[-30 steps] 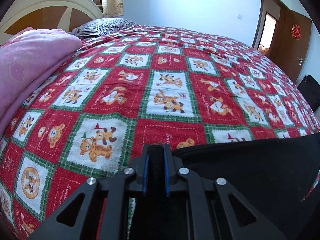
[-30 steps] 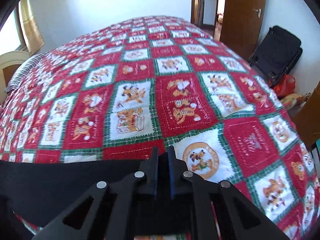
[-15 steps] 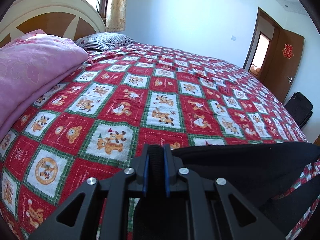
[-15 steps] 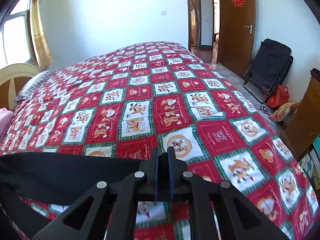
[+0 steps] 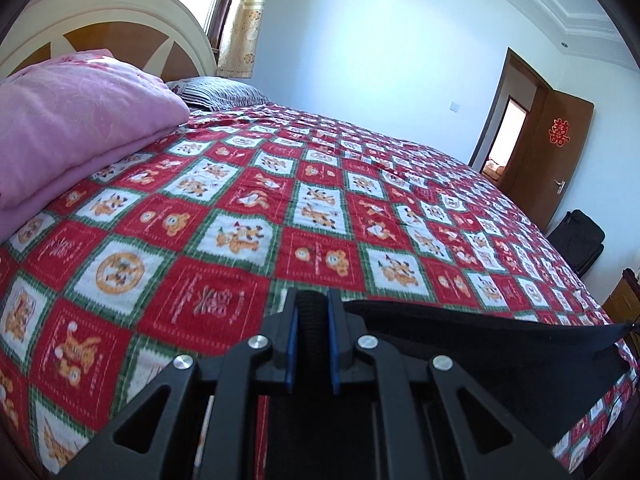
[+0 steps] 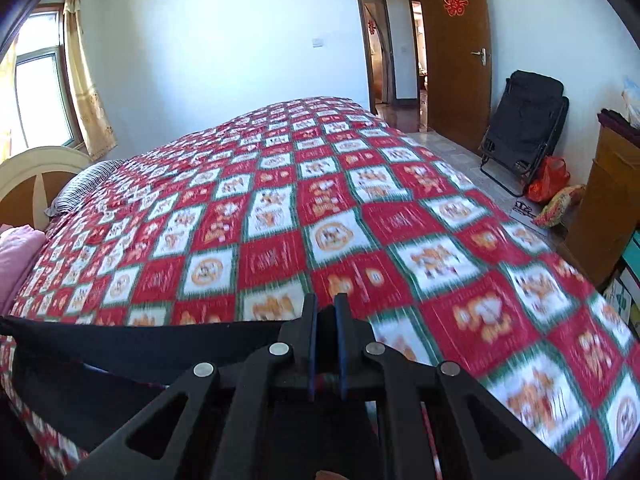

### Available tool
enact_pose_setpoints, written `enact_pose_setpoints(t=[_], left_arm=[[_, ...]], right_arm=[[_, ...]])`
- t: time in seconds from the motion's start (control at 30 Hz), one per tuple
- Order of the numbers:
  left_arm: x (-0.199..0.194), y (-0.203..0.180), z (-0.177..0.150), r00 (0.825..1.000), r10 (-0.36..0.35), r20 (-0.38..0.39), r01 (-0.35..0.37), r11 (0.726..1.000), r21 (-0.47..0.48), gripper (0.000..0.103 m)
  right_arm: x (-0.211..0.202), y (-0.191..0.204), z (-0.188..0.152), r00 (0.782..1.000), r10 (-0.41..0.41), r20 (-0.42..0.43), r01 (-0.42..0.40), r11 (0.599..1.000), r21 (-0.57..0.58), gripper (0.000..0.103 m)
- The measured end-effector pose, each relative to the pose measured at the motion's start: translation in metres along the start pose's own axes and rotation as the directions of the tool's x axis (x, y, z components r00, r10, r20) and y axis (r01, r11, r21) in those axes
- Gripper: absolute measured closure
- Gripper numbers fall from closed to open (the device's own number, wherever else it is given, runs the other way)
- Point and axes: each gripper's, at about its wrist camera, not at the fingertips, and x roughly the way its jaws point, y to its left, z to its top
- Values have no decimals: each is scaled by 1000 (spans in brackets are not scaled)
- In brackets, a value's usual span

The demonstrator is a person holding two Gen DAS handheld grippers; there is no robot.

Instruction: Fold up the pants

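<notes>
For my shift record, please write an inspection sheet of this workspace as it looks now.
Surface: bed under a red checked cover, flat.
Job's things: black pants, one edge stretched between both tools above the near side of the bed.
Clutter: folded pink quilt and striped pillow near the headboard.
Grippers: left tool shut on pants; right tool shut on pants.
Cables: nothing seen.
Surroundings: folded black chair, red bag, open door, window with curtain.

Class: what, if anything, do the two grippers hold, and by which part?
Both hold the black pants, stretched between them: left gripper and right gripper each pinch its upper edge.
</notes>
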Motion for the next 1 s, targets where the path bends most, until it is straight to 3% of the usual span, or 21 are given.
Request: enact_pose_setpoints(t=[0.4, 0.47, 0.53, 0.6, 0.67, 0.73, 0.9, 1.0], left_arm=[[-17, 13, -65, 1000, 16, -20, -16, 999, 29, 89], [-20, 15, -69, 1000, 21, -14, -21, 999, 26, 87], [-22, 19, -69, 1000, 29, -7, -29, 999, 16, 79], [-25, 23, -70, 1000, 28, 2, -28, 1000, 4, 74], [-28, 26, -71, 999, 46, 0, -46, 999, 19, 63], [-35, 33, -76, 997, 81, 4, -81, 996, 31, 49], [-53, 69, -88, 986, 164, -21, -165, 986, -29, 50], [-64, 80, -90, 986, 167, -14, -168, 982, -87, 51]], right_arm=[[-16, -22, -71, 997, -20, -72, 20, 1000, -2, 95], [-22, -22, -74, 997, -21, -70, 20, 1000, -4, 95], [-26, -21, -75, 996, -43, -73, 42, 999, -22, 95], [-31, -21, -74, 997, -49, -67, 48, 999, -23, 87], [-41, -20, -71, 991, -128, -35, 127, 991, -36, 60], [-53, -18, -69, 992, -129, -7, 129, 991, -40, 59], [-79, 4, -64, 987, -147, 68, 152, 986, -74, 59], [-86, 31, -61, 985, -146, 96, 156, 981, -112, 59]])
